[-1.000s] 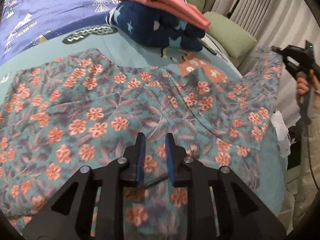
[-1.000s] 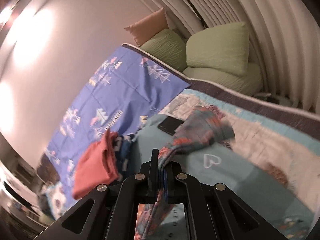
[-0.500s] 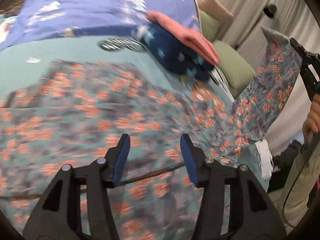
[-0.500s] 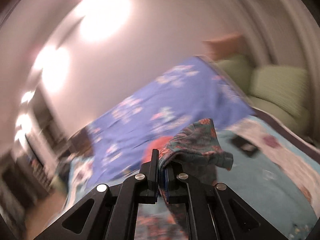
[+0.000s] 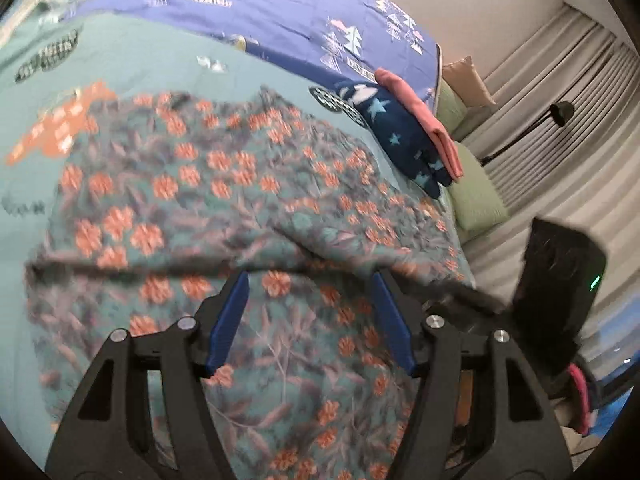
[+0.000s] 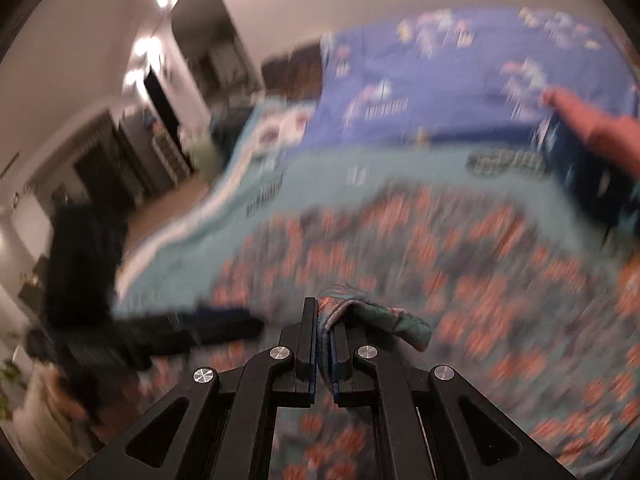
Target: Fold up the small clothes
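Note:
A teal garment with orange flowers lies spread on the bed, its right part folded over toward the middle. My left gripper is open and empty, hovering just above the garment's near part. My right gripper is shut on a bunched edge of the floral garment and holds it over the spread cloth. The right gripper's black body shows at the right of the left wrist view; the left gripper shows blurred at the left of the right wrist view.
A folded pile, a navy star garment with a pink one on top, sits at the far side of the bed. A blue patterned sheet lies behind. Green pillows, a lamp and curtains are at the right.
My left gripper has opened wide, letting go of the cloth. My right gripper has swung the held edge from high at the right across over the garment, close beside the left gripper.

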A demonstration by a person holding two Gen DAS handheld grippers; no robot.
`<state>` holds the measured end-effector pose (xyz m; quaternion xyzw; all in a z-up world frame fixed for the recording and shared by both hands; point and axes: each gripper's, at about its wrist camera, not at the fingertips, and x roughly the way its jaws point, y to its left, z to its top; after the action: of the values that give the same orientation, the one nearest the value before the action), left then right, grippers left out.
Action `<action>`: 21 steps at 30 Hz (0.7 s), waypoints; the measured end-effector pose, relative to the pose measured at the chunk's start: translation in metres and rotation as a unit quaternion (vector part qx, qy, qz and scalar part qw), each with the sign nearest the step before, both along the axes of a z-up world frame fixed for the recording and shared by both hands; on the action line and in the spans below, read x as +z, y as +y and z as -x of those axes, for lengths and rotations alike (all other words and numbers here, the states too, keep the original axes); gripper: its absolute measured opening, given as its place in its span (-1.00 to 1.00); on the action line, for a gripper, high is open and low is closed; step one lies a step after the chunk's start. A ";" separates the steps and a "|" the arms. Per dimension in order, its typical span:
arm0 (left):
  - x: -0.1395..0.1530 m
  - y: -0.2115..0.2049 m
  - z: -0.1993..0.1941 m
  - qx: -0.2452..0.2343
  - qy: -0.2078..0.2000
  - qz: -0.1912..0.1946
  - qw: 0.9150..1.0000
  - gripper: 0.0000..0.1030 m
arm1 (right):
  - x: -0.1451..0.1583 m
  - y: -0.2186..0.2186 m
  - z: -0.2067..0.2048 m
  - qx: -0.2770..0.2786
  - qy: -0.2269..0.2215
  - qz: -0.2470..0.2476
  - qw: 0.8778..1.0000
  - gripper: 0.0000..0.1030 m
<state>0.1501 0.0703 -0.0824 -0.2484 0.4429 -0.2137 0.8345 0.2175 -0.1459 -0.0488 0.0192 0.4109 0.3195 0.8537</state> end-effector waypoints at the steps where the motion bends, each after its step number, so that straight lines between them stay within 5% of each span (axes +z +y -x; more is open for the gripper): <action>1: -0.003 -0.001 0.000 -0.006 0.004 0.009 1.000 0.27 | -0.005 -0.002 0.003 0.003 0.004 0.004 1.000 -0.90; 11: -0.019 -0.029 -0.019 -0.036 0.059 0.109 0.992 0.29 | -0.003 -0.018 0.033 -0.020 0.001 0.007 1.000 -0.89; 15: -0.008 -0.022 -0.017 -0.015 0.038 0.073 0.996 0.32 | -0.001 -0.010 0.040 0.002 -0.011 0.008 1.000 -0.86; 18: -0.006 -0.007 -0.012 0.013 0.028 0.045 0.998 0.32 | -0.007 -0.005 0.041 0.042 0.031 -0.018 0.998 -0.39; 21: -0.005 0.006 -0.007 0.031 0.019 0.027 0.999 0.32 | -0.017 -0.018 0.032 0.025 0.074 -0.053 0.996 -0.34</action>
<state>0.1575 0.0760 -0.0874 -0.2882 0.4449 -0.1952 0.8252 0.1853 -0.1637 -0.0661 0.0779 0.4558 0.3593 0.8106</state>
